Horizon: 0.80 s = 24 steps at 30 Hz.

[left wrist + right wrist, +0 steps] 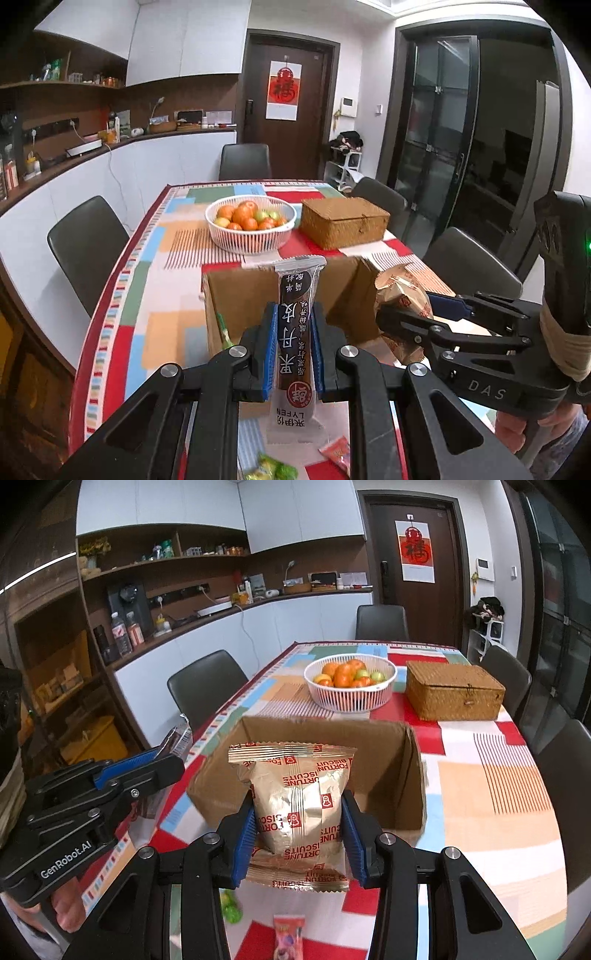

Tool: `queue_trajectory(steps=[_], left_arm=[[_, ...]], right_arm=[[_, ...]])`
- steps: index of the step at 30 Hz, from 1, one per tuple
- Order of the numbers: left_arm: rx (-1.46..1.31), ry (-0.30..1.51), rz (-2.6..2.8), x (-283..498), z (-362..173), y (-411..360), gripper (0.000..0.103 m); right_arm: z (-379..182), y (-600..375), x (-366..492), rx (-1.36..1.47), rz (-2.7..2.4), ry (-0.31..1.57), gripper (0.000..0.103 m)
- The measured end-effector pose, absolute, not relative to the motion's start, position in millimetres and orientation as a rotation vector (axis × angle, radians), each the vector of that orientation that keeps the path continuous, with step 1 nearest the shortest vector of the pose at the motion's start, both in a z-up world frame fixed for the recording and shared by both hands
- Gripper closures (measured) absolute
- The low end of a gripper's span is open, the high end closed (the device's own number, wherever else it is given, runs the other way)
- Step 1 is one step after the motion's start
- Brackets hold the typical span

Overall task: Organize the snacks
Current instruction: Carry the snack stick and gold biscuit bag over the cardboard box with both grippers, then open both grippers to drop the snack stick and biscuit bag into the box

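My left gripper is shut on a long dark fruit-leather snack bar and holds it upright above the table, just in front of an open cardboard box. My right gripper is shut on a gold Fortune Biscuits bag, held above the near edge of the same box. The right gripper also shows in the left wrist view at the right with the bag. The left gripper shows in the right wrist view at the left.
A white fruit basket and a woven lidded box stand behind the cardboard box on the patterned tablecloth. Green candies and a small red packet lie near the front edge. Dark chairs surround the table.
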<state>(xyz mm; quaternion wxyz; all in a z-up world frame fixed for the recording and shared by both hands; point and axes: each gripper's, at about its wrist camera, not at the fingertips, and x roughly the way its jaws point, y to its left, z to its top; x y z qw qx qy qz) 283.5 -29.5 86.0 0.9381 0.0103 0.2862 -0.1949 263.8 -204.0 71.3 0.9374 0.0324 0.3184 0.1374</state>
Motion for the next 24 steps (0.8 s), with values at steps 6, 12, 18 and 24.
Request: queue_trajectory(steps=[6, 12, 18, 24], left_arm=[[0.012, 0.579, -0.398, 314.4, 92.2, -29.9, 0.086], [0.004, 0.633, -0.394, 345.5, 79.1, -34.1, 0.086], [0.047, 0.686, -0.365, 364.5, 61.1, -43.2, 0.08], [0.08, 0.655, -0.314, 341.3, 63.6, -35.2, 0.055]], right_arm=[[83.6, -202.0, 288.3, 0.058, 0.267, 0.638, 0.06], [82.7, -201.7, 315.3, 0.048, 0.244, 0.657, 0.06], [69.0, -205.0, 335.9, 0.049, 0.221, 0.709, 0.059], [59.7, -208.7, 335.9, 0.05, 0.178, 0.732, 0.042]])
